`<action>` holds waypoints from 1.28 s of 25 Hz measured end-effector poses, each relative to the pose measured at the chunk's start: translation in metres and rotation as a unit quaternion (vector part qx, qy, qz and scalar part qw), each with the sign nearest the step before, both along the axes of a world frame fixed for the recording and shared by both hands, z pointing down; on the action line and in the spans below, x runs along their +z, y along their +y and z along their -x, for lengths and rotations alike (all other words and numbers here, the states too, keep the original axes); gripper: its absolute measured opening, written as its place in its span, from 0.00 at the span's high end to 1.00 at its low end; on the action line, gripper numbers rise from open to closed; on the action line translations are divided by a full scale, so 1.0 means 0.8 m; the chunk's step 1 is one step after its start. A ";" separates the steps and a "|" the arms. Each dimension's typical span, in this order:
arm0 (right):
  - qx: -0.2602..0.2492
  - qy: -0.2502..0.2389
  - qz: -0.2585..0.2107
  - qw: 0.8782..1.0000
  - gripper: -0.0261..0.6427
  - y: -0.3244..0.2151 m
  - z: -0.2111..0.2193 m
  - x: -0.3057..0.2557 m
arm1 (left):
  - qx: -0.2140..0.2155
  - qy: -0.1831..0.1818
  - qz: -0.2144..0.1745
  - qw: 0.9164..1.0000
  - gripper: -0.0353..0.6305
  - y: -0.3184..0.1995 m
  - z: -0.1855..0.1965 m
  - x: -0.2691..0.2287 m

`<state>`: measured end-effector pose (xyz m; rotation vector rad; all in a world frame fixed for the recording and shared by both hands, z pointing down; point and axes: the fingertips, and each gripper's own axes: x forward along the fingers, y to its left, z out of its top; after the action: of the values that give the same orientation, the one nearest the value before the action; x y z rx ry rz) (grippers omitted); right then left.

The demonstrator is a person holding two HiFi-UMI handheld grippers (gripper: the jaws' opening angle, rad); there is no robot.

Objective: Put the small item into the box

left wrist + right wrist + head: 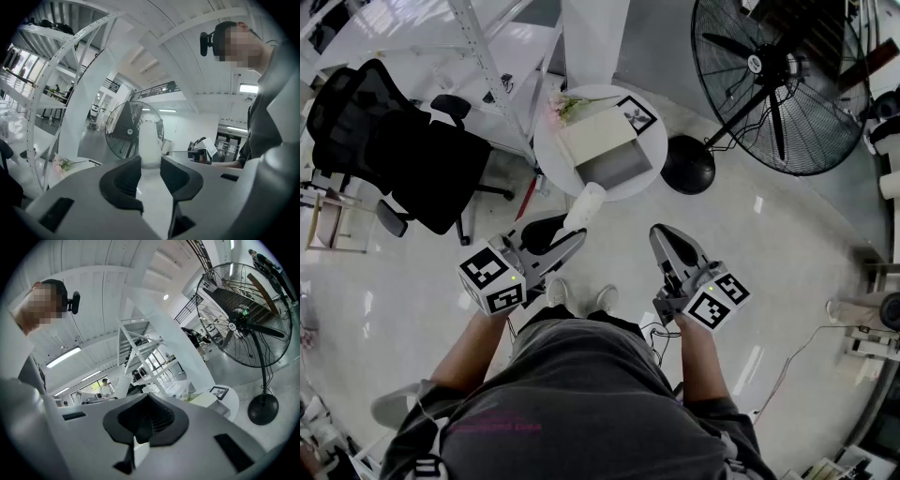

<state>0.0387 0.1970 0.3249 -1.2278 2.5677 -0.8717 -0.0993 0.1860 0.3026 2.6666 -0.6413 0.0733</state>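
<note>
The small item is a white, rounded, bottle-like piece (585, 205). It sticks out forward from my left gripper (570, 234), which is shut on its lower part. In the left gripper view the white item (150, 143) stands up between the dark pads of the left gripper (150, 172), which press on both its sides. The box (607, 148) sits open on a small round white table (551, 157), ahead of and slightly right of the item. My right gripper (662, 232) hangs beside the left one, shut, with nothing in it. Its jaws (146, 422) meet, and the box (209, 401) shows beyond them.
A framed picture (636, 114) and a flower sprig (567, 107) share the table. A large floor fan (778, 80) with a round black base (687, 165) stands to the right. A black office chair (403, 150) and a white shelf frame (492, 66) are at the left.
</note>
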 end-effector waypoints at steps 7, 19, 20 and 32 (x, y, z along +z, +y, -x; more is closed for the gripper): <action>-0.013 -0.004 -0.001 1.000 0.93 0.001 0.000 -0.003 | -0.003 0.002 -0.001 1.000 0.74 0.004 -0.005 0.004; -0.022 -0.016 0.002 1.000 0.93 0.008 -0.060 0.010 | -0.019 -0.002 0.000 1.000 0.74 0.016 -0.062 0.011; -0.022 -0.017 0.003 1.000 0.93 0.009 -0.067 0.011 | -0.020 -0.003 -0.001 1.000 0.74 0.016 -0.068 0.011; -0.027 -0.033 0.012 0.999 0.93 0.013 -0.120 0.028 | -0.052 -0.026 -0.009 0.998 0.74 0.016 -0.100 0.009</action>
<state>0.1350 0.2072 0.3471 -1.1200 2.5563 -0.9402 -0.0193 0.1987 0.3094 2.6502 -0.7984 0.1081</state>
